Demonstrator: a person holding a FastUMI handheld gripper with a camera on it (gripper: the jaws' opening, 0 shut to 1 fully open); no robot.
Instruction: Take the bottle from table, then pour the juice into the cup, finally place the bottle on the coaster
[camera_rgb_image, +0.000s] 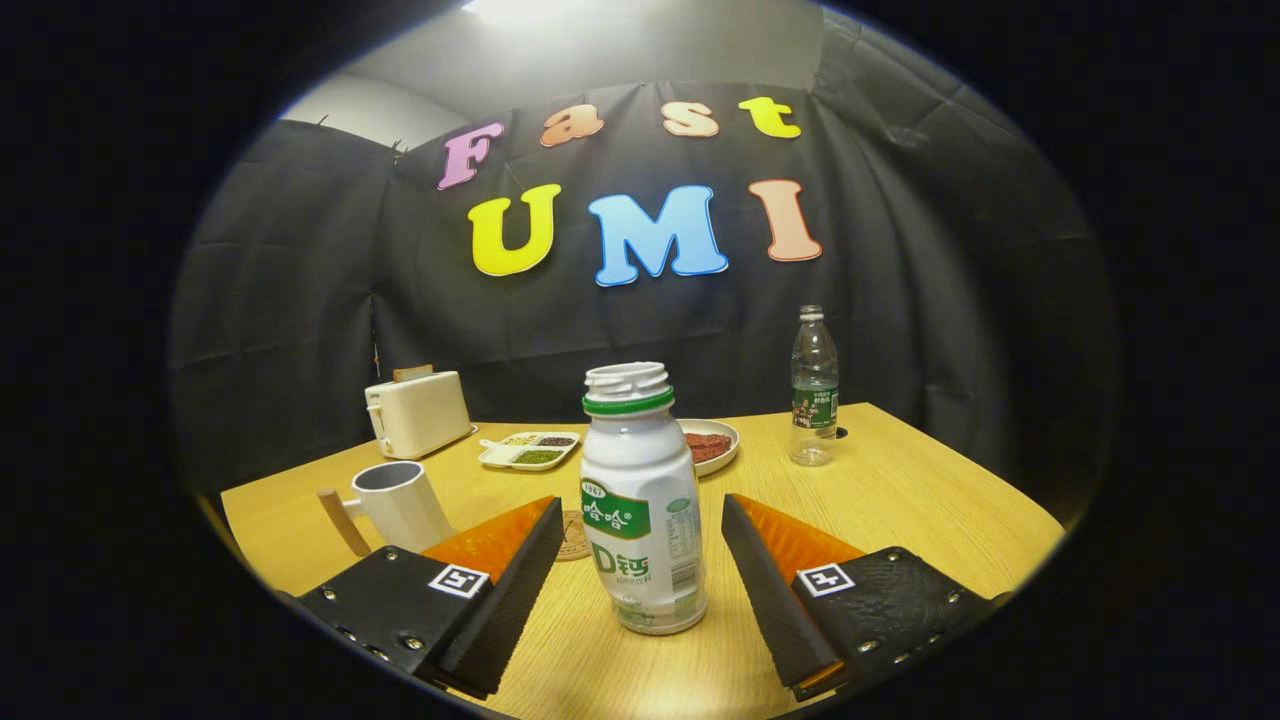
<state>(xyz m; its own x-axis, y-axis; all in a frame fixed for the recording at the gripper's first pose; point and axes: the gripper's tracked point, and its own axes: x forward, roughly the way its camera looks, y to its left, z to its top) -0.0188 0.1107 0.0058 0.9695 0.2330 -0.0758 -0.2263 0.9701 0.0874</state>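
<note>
The first step is judged to be in hand: the bottle is stood upright on the table, cap off, and is framed between the two fingers of the gripper, which are spread wide and touch nothing (a clear gap is seen on each side of the bottle). No grasp has been made yet. A closing of the fingers on the bottle's body is called for next, probably after a little more advance so the pads reach its middle; the squeeze should be kept level, since the neck is open and liquid could be spilled.

The cup, white with a wooden handle, is seen left of the bottle, just beyond the left finger. The coaster is mostly hidden behind the left fingertip and the bottle, so only a round edge can be made out. The juice level cannot be told through the opaque bottle wall. Farther back a toaster, a divided tray, a plate partly hidden by the bottle and a clear water bottle are noted; the contents of the tray and plate are too small to name.
</note>
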